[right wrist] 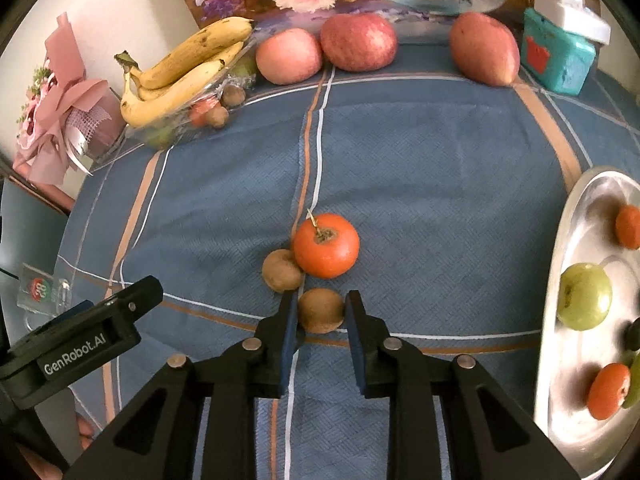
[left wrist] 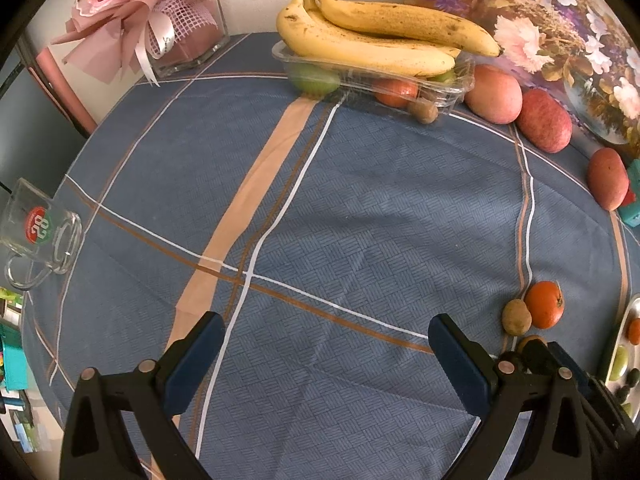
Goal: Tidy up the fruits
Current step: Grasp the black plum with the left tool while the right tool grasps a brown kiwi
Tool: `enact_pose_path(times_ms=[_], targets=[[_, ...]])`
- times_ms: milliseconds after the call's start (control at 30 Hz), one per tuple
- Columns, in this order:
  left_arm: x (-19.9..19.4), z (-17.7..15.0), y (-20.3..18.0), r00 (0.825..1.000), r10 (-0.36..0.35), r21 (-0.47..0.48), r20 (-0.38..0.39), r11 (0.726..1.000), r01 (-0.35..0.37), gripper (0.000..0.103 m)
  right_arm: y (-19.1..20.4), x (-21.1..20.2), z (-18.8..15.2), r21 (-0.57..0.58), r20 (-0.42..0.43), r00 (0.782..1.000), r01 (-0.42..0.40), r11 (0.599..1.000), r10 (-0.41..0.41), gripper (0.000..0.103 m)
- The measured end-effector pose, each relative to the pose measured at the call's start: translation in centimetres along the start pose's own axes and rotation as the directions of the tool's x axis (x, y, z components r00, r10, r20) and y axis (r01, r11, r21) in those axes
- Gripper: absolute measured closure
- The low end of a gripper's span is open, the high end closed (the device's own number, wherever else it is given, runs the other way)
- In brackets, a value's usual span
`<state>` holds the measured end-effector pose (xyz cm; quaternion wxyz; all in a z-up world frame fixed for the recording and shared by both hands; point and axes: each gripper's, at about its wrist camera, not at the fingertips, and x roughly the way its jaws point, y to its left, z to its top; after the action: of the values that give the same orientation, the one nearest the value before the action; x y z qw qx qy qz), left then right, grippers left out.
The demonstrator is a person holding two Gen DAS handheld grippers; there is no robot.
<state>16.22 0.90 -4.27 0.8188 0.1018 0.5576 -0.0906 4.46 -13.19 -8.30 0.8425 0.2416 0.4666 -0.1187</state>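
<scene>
A small brown kiwi (right wrist: 321, 311) sits on the cloth between the right gripper's (right wrist: 322, 312) pads. Just beyond them a second kiwi (right wrist: 281, 270) touches an orange persimmon (right wrist: 326, 245), stem up.

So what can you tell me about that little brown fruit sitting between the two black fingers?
The small brown fruit is roundish, with a dull, rough-looking skin. It rests on the blue checked tablecloth, clamped between the right gripper and its dark pads. A similar brown fruit and an orange fruit lie just beyond it, apparently not touching it.
</scene>
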Motion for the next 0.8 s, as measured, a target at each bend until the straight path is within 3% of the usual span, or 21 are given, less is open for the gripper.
enact_pose_path(times_ms=[267,433,500,667,800], targets=[[-0.1,-0.1,-0.1,1.000,-0.005,-0.007,-0.003,1.000,0.005,0.000,0.0,-0.3,-0.1,-0.001,0.009,1.000,0.004,1.000,-0.004,0.075],[0.2,-0.2,0.1,0.995,-0.088,-0.073,-0.041,0.994,0.084,0.000,-0.5,-0.6,-0.1,-0.001,0.005,0.999,0.034,0.999,-0.034,0.075],[0.4,-0.5,0.0,0.983,-0.175,-0.110,-0.059,0.980,0.168,0.000,-1.0,-0.9,-0.1,0.006,0.006,0.998,0.067,0.998,-0.067,0.075],[0.4,-1.0,-1.9,0.953,-0.287,-0.088,-0.092,0.956,0.279,0.002,-2.5,-1.5,-0.2,0.017,0.005,0.993,0.121,0.992,-0.121,0.075],[0.3,-1.6,-4.1,0.926,-0.355,-0.057,-0.127,0.935,0.351,0.016,-3.1,-1.8,-0.4,0.027,-0.004,0.993,0.116,0.993,-0.115,0.075]])
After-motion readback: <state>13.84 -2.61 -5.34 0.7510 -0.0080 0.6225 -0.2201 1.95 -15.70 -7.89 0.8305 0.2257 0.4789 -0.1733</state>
